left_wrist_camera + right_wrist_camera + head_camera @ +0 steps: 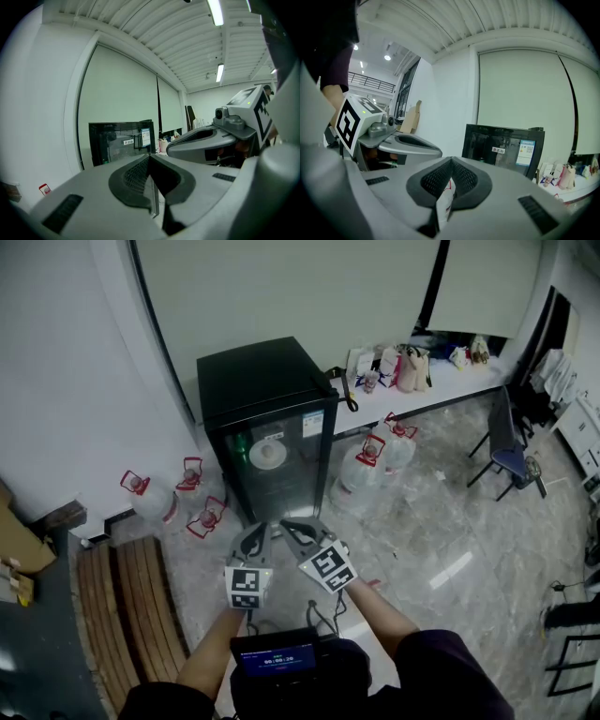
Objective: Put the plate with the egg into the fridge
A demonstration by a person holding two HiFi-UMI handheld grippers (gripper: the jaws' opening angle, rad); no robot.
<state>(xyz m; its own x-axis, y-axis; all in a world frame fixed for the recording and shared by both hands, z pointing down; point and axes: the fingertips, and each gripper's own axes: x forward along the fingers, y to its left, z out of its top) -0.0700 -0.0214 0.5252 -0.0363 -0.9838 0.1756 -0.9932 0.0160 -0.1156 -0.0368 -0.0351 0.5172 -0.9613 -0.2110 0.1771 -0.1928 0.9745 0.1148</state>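
Left tongs (261, 527) and right tongs (286, 523) are clamped together, empty, over marble floor (441, 521). Upright black fridge (267, 427) by the white wall (56, 381) faces them.

A long white table (448, 390) stands below pale blinds (281, 287), with a dark chair (506, 454) at its right end, water jugs (378, 461) by its left and marble floor (441, 521) before it.

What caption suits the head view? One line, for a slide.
Left gripper and right gripper, both shut, held side by side before the black glass-door fridge, water jugs flanking it.
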